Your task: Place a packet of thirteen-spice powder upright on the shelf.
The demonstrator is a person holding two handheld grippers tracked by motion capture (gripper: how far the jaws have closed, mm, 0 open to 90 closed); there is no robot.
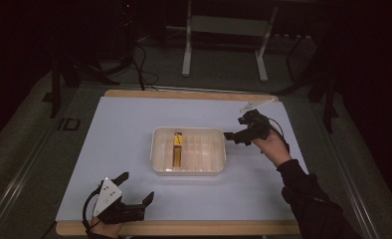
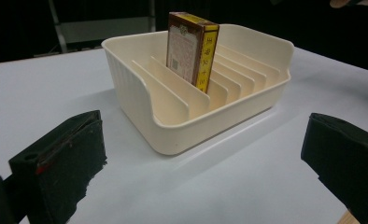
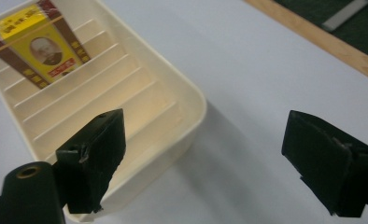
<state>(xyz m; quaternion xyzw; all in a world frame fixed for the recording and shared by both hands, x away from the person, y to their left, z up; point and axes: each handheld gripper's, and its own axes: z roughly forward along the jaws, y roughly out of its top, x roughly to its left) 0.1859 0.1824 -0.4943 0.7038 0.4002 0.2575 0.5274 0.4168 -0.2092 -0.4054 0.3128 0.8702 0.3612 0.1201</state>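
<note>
**Both grippers open near the tray**

A cream tray point(image 1: 188, 151) with thin dividers stands in the middle of the white bench point(image 1: 124, 129). A yellow and brown box point(image 1: 177, 148) stands on its edge in a slot toward the left end of the tray, between two dividers.

The right gripper point(image 1: 233, 135) is just beside the right end of the tray, above the bench. Its jaws are wide apart and hold nothing.

The left gripper point(image 1: 137, 187) is well apart from the tray, near the front edge of the bench, to the front left of the tray. Its jaws are also spread wide and empty, and they point toward the tray.
</note>
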